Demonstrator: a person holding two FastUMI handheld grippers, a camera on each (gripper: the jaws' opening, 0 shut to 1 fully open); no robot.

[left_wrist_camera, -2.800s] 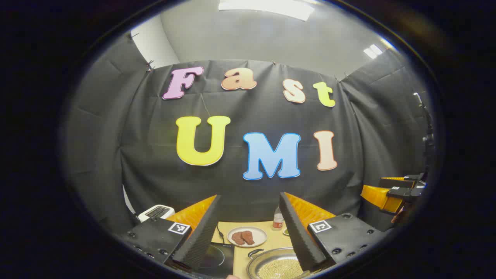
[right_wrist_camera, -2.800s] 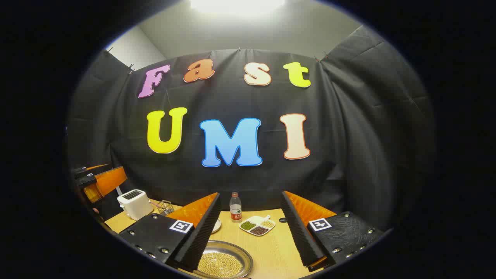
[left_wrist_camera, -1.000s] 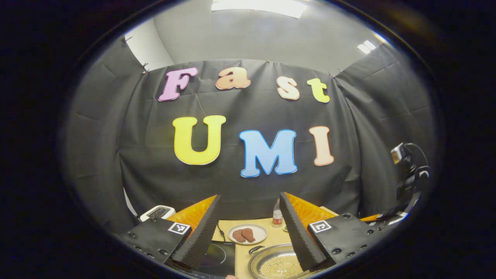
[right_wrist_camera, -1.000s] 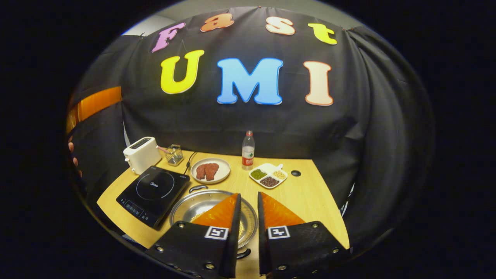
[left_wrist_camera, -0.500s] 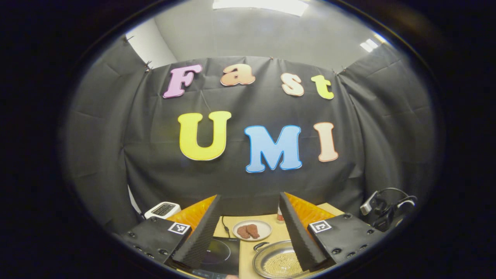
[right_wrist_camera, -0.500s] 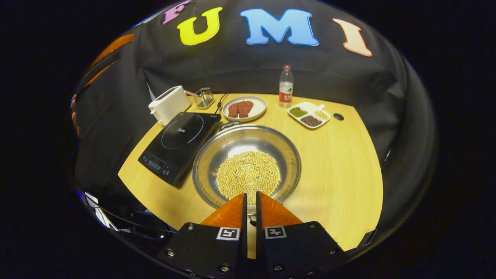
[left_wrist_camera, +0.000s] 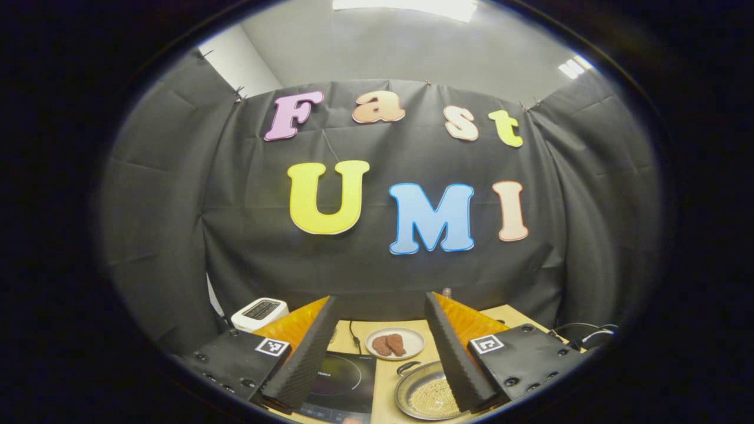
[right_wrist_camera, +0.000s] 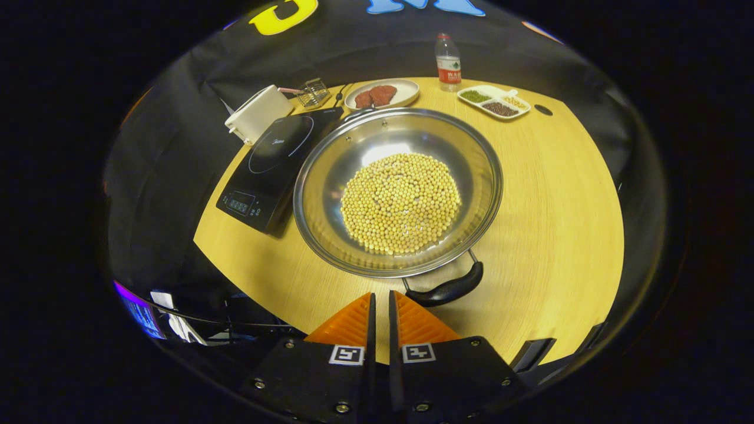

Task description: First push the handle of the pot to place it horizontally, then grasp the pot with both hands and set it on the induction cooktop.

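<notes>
A wide steel pot (right_wrist_camera: 330,159) holding yellow beans (right_wrist_camera: 400,202) sits on the wooden table (right_wrist_camera: 548,206). Its near black handle (right_wrist_camera: 446,290) faces me; the far handle (right_wrist_camera: 353,115) points toward the back. The black induction cooktop (right_wrist_camera: 271,162) lies just left of the pot. My right gripper (right_wrist_camera: 380,297) is shut with nothing between its fingers, hovering above the table's front edge, just left of the near handle. My left gripper (left_wrist_camera: 380,306) stands open, held high and level; beneath it lie the pot (left_wrist_camera: 412,383) and the cooktop (left_wrist_camera: 344,380).
At the table's back stand a white toaster (right_wrist_camera: 259,112), a small wire basket (right_wrist_camera: 312,91), a plate of meat (right_wrist_camera: 383,94), a water bottle (right_wrist_camera: 449,62) and a divided dish of beans (right_wrist_camera: 495,101). Cables (left_wrist_camera: 583,333) hang at the right.
My right gripper has shut, tipped downward and dropped closer to the pot, bringing the near handle into view. The left gripper has drifted slightly left and stays open.
</notes>
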